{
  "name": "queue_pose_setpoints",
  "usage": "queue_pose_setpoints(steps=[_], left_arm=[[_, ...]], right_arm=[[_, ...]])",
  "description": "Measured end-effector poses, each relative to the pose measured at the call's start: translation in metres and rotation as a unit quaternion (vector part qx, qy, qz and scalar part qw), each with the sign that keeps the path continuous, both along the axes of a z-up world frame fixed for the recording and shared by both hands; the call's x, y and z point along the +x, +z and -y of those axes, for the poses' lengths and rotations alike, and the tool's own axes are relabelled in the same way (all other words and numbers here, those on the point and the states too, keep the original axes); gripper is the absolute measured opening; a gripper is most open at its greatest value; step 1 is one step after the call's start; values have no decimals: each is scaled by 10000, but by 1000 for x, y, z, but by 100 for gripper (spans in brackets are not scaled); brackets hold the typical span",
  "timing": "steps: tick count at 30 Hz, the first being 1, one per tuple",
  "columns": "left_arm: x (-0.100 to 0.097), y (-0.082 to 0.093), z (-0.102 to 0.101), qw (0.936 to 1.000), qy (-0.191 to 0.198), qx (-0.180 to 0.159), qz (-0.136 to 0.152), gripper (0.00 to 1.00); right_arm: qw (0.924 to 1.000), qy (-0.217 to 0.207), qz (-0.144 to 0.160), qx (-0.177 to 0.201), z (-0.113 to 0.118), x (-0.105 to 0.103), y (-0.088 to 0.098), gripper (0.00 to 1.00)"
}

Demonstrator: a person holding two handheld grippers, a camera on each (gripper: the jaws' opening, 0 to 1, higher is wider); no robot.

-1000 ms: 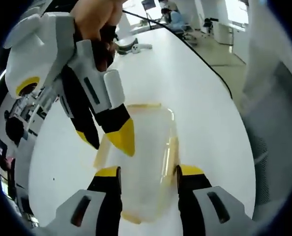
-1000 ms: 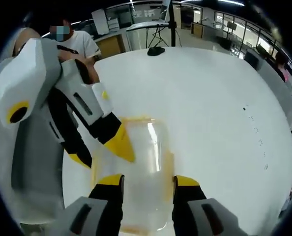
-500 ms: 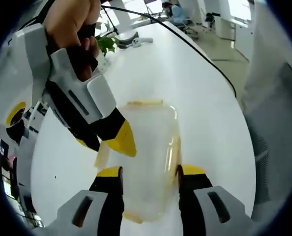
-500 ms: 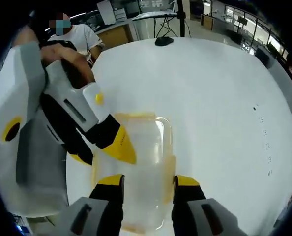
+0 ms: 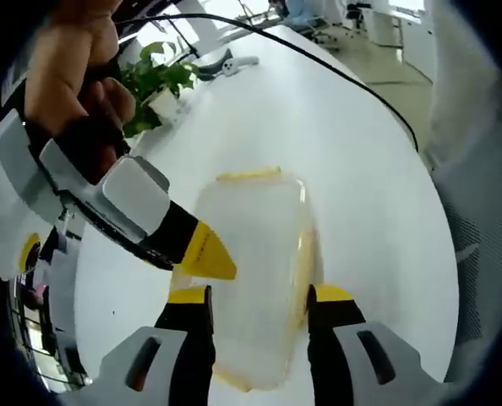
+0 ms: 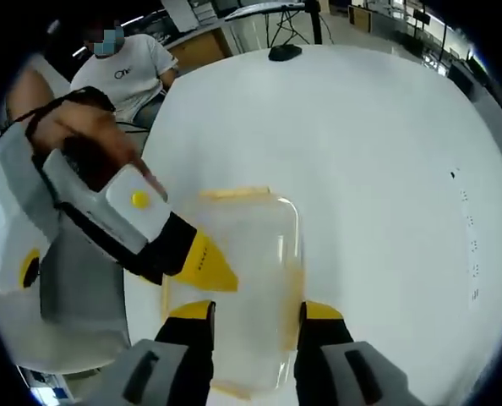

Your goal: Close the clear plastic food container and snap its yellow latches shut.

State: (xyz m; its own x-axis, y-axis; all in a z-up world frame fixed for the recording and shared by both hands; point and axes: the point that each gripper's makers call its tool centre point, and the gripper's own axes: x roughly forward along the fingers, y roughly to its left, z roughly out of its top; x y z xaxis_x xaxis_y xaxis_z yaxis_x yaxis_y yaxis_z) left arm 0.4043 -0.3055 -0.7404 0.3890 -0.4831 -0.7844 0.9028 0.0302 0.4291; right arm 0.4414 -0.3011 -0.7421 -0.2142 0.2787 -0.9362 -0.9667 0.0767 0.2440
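White tabletop point(image 5: 352, 144) is carrying everything, with an open office lying beyond its far edge; a seated person point(image 6: 120, 72) is showing at that edge in the right gripper view. Out on the table's middle the clear container point(image 5: 251, 271) is sitting with its lid on, one yellow latch point(image 5: 247, 175) lying along its far short end and another latch point(image 6: 295, 275) running down a long side.

Left gripper point(image 5: 259, 296) is straddling the container's near end, its fingers point(image 5: 188, 298) spread wide, one at each long side; whether they are touching the plastic I cannot tell. Right gripper point(image 6: 253, 311) is straddling the container likewise, its fingers point(image 6: 323, 313) spread just as wide. Each gripper's yellow tip is also reaching into the other's view, resting at the container's side. A cable point(image 5: 335, 72) is trailing across the table, and a potted plant point(image 5: 154, 80) is standing near the far edge.
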Motion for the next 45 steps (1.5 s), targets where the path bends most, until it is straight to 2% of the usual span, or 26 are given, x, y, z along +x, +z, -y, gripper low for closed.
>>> queue_pose_setpoints(steps=[4, 5, 9, 16, 20, 23, 24, 26, 28, 31, 34, 36, 38, 40, 42, 45], left_arm=[[-2, 0, 0, 9999, -107, -25, -14, 42], [-3, -2, 1, 9998, -122, -35, -128, 42], [-2, 0, 1, 9995, -35, -152, -269, 43], [-3, 1, 2, 9996, -56, -123, -237, 43], [-3, 2, 2, 9995, -56, -136, -296, 43], [-5, 2, 0, 9994, -216, -18, -261, 42], [-5, 3, -1, 9993, -228, -10, -282, 41], [-8, 8, 0, 9987, -266, -171, -407, 40], [-6, 14, -2, 9985, -231, -197, -446, 41], [-10, 24, 0, 9954, -178, -458, -825, 42], [-7, 30, -8, 9917, -41, -499, -1180, 51], [4, 34, -16, 9921, 16, -412, -1186, 57], [13, 31, -29, 9929, 3, -130, -1183, 62], [19, 30, -33, 9920, -10, -99, -1255, 67], [20, 26, -37, 9895, -56, -37, -1447, 72], [26, 19, -40, 9883, -122, 102, -1514, 77]], right_arm=[[9998, 173, 86, 19, -1, 0, 2, 36], [9997, 210, 109, 52, -1, 1, 3, 36], [9992, 277, 193, 226, -1, 1, 5, 37], [9983, 288, 321, 388, -1, 1, 7, 37], [9971, 331, 486, 487, -2, 1, 8, 37], [9951, 408, 687, 578, -3, 1, 10, 38], [9952, 378, 700, 579, -2, 0, 10, 41], [9945, 378, 801, 562, 3, 0, 11, 45], [9936, 395, 835, 658, 4, -2, 14, 46], [9921, 247, 885, 848, 7, -4, 20, 48], [9905, 202, 960, 962, 11, -11, 24, 53], [9900, 184, 977, 1001, 14, -16, 26, 55], [9901, 92, 969, 1013, 17, -21, 26, 58], [9899, -47, 980, 1019, 20, -24, 25, 68], [9918, -225, 840, 933, 24, -31, 22, 77], [9917, -203, 910, 884, 29, -37, 18, 82]])
